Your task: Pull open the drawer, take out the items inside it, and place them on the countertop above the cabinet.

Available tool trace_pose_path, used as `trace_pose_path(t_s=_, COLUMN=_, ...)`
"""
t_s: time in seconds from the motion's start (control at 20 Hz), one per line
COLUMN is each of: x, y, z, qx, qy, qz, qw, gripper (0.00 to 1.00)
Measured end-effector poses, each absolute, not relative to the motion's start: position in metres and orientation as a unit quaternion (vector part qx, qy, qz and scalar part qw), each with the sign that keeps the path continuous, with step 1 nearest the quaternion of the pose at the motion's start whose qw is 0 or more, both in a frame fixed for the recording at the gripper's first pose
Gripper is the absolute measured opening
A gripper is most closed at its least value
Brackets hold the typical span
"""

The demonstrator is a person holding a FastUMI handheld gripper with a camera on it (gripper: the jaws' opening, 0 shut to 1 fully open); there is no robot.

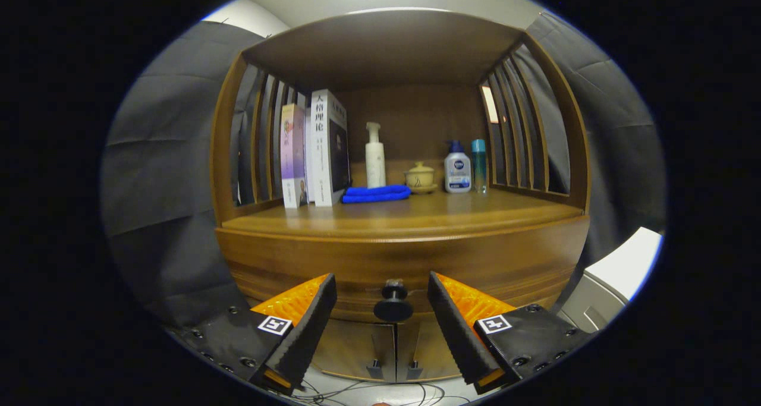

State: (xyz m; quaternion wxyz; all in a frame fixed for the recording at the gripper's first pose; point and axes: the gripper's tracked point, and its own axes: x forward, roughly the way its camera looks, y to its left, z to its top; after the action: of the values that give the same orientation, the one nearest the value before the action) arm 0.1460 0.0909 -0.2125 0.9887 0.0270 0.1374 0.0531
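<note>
Gripper view, and we're square on to the cabinet (267, 257). The gripper (381, 284) has its jaws spread wide, nothing pinched, and the dark round knob (392, 302) of the drawer (487, 263) sits right between the two fingers, touching neither. The drawer front itself looks flush with the cabinet, closed, so whatever is inside is out of sight.

Just beyond the jaws, above the drawer, runs the countertop (416, 216), glossy wood, bare along its front. Further back on it, there's a lineup. Ahead and to the left of the jaws, books (315, 150) stand upright against the slatted side. Straight ahead, a folded blue cloth (376, 193) lies flat, and a white pump bottle (374, 156) stands behind it, upright. Just right of that, a small lidded cup (420, 177) on a saucer. Then a white bottle with a blue pump (457, 168), and tight beside it a slim teal bottle (478, 165), both upright near the right-hand slats.

Below the knob, under the jaws, two lower doors (357, 346) meet in the middle, each with a small dark handle, and cables (380, 391) trail across the floor. Off beyond the right finger, a white box (618, 275) stands beside the cabinet.
</note>
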Motion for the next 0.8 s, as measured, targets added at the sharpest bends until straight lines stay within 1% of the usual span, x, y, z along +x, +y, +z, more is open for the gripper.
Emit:
trace_pose_path(t_s=0.2, x=0.158, y=0.088, z=-0.234, qx=0.022, qy=0.151, qz=0.040, qw=0.987, gripper=0.98)
trace_pose_path(t_s=0.35, x=0.163, y=0.091, z=-0.251, qx=0.016, qy=0.171, qz=0.042, qw=0.984, gripper=0.86)
trace_pose_path(t_s=0.4, x=0.161, y=0.093, z=-0.250, qx=0.019, qy=0.171, qz=0.046, qw=0.984, gripper=0.86)
trace_pose_path(t_s=0.55, x=0.164, y=0.084, z=-0.252, qx=0.012, qy=0.168, qz=0.029, qw=0.985, gripper=0.64)
trace_pose_path(t_s=0.7, x=0.164, y=0.086, z=-0.254, qx=0.024, qy=0.177, qz=0.031, qw=0.983, gripper=0.42)
trace_pose_path(t_s=0.8, x=0.163, y=0.085, z=-0.255, qx=0.030, qy=0.185, qz=0.033, qw=0.982, gripper=0.42)
